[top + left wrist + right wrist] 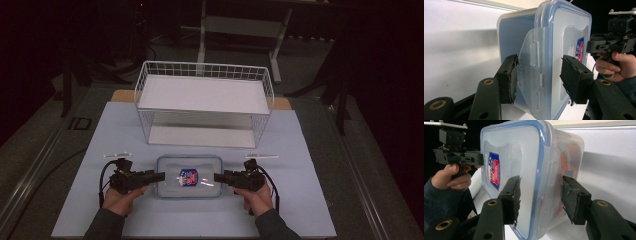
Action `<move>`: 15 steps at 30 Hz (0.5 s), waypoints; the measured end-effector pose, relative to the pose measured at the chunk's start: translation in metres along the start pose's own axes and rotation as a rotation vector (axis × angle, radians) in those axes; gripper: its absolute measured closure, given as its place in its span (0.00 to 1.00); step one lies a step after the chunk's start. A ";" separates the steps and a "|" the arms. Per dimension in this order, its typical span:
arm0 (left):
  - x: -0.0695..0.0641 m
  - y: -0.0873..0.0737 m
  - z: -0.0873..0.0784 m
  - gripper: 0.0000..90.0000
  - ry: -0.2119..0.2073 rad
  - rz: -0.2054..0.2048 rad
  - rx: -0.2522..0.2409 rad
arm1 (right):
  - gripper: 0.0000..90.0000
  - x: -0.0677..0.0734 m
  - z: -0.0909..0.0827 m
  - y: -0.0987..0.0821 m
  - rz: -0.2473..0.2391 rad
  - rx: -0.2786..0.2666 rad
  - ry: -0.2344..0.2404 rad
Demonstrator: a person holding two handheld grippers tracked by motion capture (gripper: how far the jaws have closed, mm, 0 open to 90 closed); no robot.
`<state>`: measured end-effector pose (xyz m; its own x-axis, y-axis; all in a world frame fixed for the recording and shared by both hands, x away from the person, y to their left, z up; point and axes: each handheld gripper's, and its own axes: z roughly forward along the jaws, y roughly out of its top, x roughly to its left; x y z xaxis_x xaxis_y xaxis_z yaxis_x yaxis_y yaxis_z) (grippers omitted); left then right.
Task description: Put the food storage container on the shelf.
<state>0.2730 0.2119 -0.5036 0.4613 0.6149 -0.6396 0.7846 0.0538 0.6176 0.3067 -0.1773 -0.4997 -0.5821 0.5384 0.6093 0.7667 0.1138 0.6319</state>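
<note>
Dim surroundings framed a white table (310, 200) bearing a wire basket shelf (205, 102). Before it lay a clip-lid food container (189, 176), flanked end-on by the left gripper (159, 176) and right gripper (219, 177), jaws spread astride its latches, likely for a two-handed lift.

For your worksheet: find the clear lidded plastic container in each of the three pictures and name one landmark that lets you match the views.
High view: the container lies flat at centre, between the left gripper and right gripper.
Left gripper view: it stands centre-right, its end latch between the jaws.
Right gripper view: it stands at centre, its edge between the jaws.
Shared landmark: the red and blue label on the lid.
</note>
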 end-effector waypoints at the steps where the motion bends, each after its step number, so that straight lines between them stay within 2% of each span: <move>1: 0.000 0.000 0.000 0.54 0.000 0.005 0.001 | 0.57 0.000 0.000 0.000 -0.001 0.002 -0.001; 15: -0.008 0.003 -0.004 0.54 -0.001 0.025 -0.036 | 0.57 0.004 -0.006 0.003 -0.023 -0.024 0.004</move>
<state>0.2700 0.2099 -0.4950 0.4813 0.6156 -0.6240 0.7571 0.0668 0.6499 0.3048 -0.1800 -0.4928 -0.6008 0.5325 0.5962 0.7461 0.1060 0.6573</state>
